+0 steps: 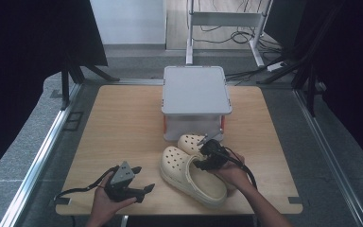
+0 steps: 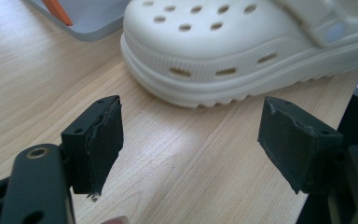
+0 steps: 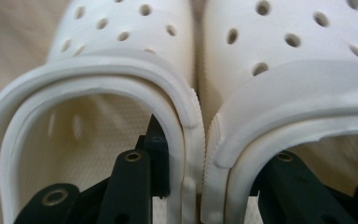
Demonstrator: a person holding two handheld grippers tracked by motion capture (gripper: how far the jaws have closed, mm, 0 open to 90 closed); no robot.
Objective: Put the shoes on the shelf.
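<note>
Cream-white foam is what the work turns on: a pair of perforated clogs on the pale wooden table (image 1: 123, 118). From the high view, the near clog (image 1: 191, 176) lies toward the front edge and the far clog (image 1: 191, 142) sits pressed against it, just in front of the closed grey lidded box (image 1: 196, 92). The right gripper (image 1: 208, 158) is down at the spot where the two shoes meet. The left gripper (image 1: 139, 182) rests apart, near the front left of the table, with nothing between its jaws. I would judge the job barely begun: both clogs are on the tabletop, the box lid is shut, and lifting or stowing the pair is yet to come.

In the left gripper view, the jaws stand wide apart over bare wood, the near clog (image 2: 242, 51) a little ahead of them.

In the right gripper view, one jaw reaches inside each shoe, with the touching inner walls of the near clog (image 3: 121, 84) and the far clog (image 3: 298, 79) between them. The jaws are about half closed; whether the pads already press on the walls I cannot tell.
</note>
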